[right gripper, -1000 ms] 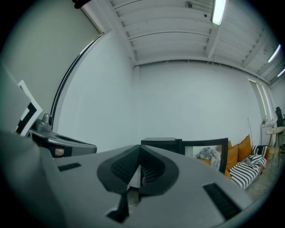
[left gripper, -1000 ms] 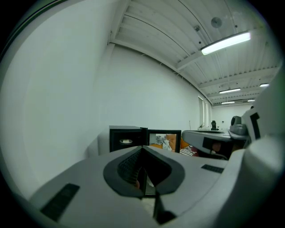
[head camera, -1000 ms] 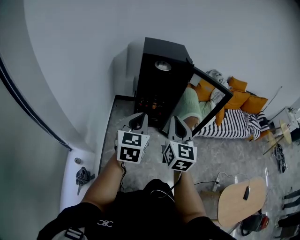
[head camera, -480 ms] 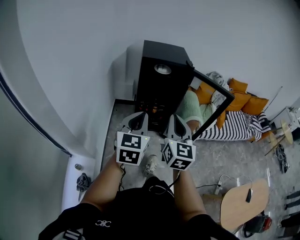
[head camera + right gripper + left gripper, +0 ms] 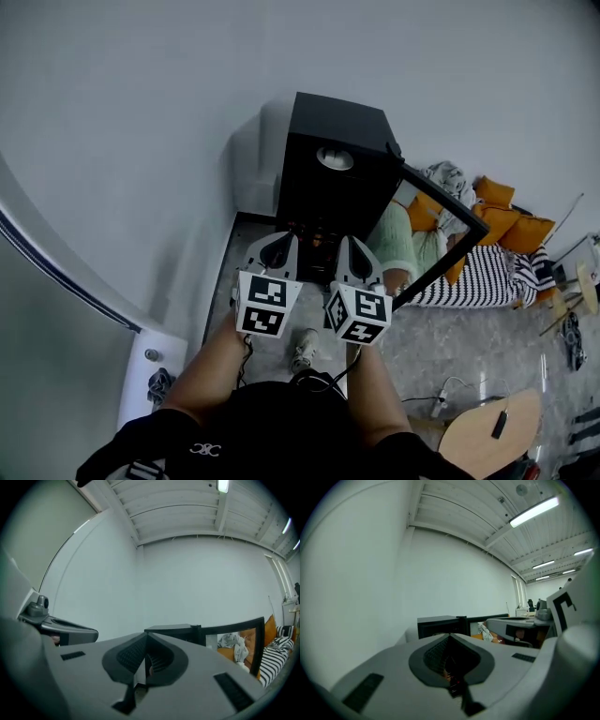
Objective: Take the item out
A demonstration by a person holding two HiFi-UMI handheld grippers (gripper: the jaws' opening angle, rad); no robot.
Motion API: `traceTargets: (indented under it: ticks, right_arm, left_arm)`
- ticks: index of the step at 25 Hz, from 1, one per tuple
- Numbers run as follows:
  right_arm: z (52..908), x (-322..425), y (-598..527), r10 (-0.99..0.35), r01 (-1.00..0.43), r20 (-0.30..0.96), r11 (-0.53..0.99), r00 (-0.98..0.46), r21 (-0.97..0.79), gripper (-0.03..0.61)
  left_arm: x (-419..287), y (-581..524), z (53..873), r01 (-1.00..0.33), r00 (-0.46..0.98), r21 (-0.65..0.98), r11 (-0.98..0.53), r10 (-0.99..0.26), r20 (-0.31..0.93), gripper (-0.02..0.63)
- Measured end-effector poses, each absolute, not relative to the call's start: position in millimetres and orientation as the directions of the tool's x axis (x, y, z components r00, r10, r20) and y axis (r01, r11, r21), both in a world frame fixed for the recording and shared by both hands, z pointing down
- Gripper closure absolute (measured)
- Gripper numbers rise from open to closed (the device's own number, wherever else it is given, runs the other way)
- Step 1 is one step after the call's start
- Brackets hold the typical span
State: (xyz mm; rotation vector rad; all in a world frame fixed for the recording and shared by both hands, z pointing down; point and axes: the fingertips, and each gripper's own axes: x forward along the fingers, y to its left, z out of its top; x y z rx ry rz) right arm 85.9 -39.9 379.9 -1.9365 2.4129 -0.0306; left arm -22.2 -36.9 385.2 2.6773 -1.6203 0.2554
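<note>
A black cabinet [image 5: 333, 169] stands on the floor against the white wall, its glass door [image 5: 441, 234] swung open to the right. Small orange-lit items [image 5: 314, 240] show on its shelves, too small to tell apart. My left gripper [image 5: 274, 251] and right gripper [image 5: 354, 255] are held side by side just in front of the open cabinet, both shut with nothing between the jaws. The left gripper view has its shut jaws [image 5: 450, 637] pointing at the cabinet [image 5: 440, 625]. The right gripper view shows the same over its own jaws [image 5: 146, 637], with the cabinet [image 5: 171, 631] and door [image 5: 234, 641] beyond.
A low bed with a striped cover [image 5: 478, 267] and orange cushions [image 5: 511, 220] lies right of the cabinet. A round wooden table [image 5: 487, 436] and a power strip [image 5: 439, 403] are at the lower right. A white ledge [image 5: 150, 375] runs along the left. The person's shoe [image 5: 302, 349] is on the floor.
The person has stepped towards the cabinet, a shoe now showing ahead. Both grippers have come closer to the cabinet's open front, still side by side and shut.
</note>
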Motion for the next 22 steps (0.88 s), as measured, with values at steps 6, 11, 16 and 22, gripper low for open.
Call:
traceTargets:
  ticks: [6, 11, 16, 22]
  right_arm:
    - [389.1, 123.0, -122.6, -0.977, -0.967, 0.009, 0.208, -0.212, -0.147, 0.572]
    - [400.6, 158.3, -192.9, -0.976, -0.956, 0.056, 0.193, -0.210, -0.220, 0.572]
    - [419.3, 178.3, -263.2, -0.960, -0.915, 0.122, 0.193, -0.250, -0.355, 0.572]
    - [462.0, 196.0, -332.9, -0.919, -0.531, 0.147, 0.076, -0.366, -0.844, 0.572]
  left_arm:
    - [-1.7, -116.0, 397.4, -0.888, 0.438, -0.062, -0.455, -0.881, 0.179, 0.615]
    - [24.3, -178.8, 410.5, -0.891, 0.424, -0.066, -0.450, -0.875, 0.233, 0.615]
    - [41.8, -236.3, 414.2, -0.902, 0.397, -0.072, -0.426, -0.882, 0.256, 0.615]
    - [57.3, -290.1, 422.1, -0.911, 0.369, -0.078, -0.405, -0.886, 0.281, 0.615]
